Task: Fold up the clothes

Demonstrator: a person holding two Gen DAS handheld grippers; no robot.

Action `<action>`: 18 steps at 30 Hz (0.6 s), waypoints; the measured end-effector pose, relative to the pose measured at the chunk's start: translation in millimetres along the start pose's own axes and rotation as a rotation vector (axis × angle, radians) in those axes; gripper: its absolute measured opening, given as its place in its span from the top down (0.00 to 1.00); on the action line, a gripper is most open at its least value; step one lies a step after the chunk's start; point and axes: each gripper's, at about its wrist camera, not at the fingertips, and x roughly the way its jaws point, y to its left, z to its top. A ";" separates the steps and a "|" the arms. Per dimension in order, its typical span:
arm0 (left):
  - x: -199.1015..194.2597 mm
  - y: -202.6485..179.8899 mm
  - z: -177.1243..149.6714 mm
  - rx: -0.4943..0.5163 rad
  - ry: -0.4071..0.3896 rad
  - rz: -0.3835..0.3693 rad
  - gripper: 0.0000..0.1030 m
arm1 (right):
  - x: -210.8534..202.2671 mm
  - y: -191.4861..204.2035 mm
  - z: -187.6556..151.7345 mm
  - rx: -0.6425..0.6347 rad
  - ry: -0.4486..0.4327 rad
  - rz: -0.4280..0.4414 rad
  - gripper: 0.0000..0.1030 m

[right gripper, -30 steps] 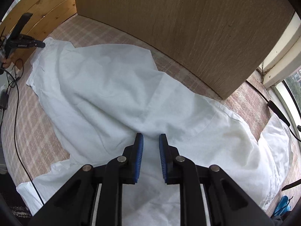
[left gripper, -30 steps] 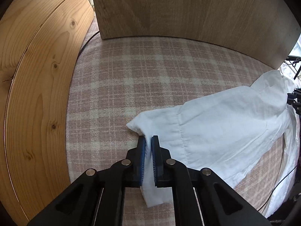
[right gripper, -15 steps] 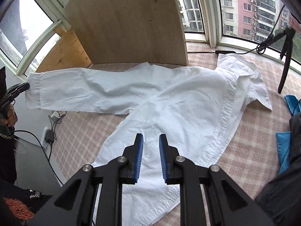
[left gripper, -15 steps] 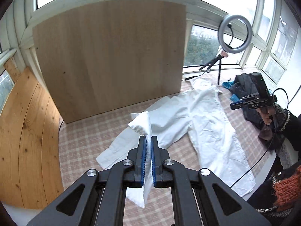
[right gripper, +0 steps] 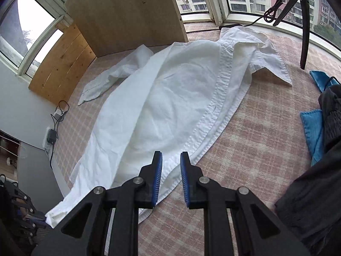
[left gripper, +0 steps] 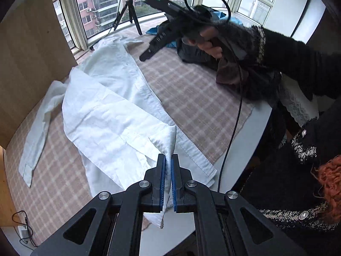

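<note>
My left tool [left gripper: 168, 179] is clamped on a cuff end of the white cotton long-sleeved shirt [left gripper: 110, 115], lifted over its near hem. The shirt lies on the pink plaid cloth of the tabletop [left gripper: 191, 98], long axis running from me to the far collar by the window. My right tool [right gripper: 171, 179], fingers apart and empty, hovers above the near button placket. I see no containers.

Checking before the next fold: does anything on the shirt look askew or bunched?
Yes. The far sleeve lies crumpled and twisted beside the wooden board, not flat. The left gripper pinches the cuff; the right gripper hangs open.
</note>
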 end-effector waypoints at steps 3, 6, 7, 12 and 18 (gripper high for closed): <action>27.9 -7.5 -13.9 -0.026 0.055 0.024 0.96 | 16.4 7.8 19.3 -0.031 0.011 0.019 0.68; 41.1 -6.0 -26.9 -0.070 0.080 0.038 0.96 | 41.6 20.3 38.8 -0.068 0.017 0.008 0.66; 39.3 -4.9 -31.2 -0.085 0.082 0.033 0.95 | 50.6 24.1 45.0 -0.075 0.021 0.010 0.66; 30.4 0.2 -52.8 -0.163 0.093 0.004 0.75 | 85.3 29.9 80.5 -0.082 0.022 -0.036 0.66; 26.0 43.3 -53.7 -0.288 0.063 0.014 0.69 | 104.5 6.3 127.5 0.031 -0.016 0.000 0.66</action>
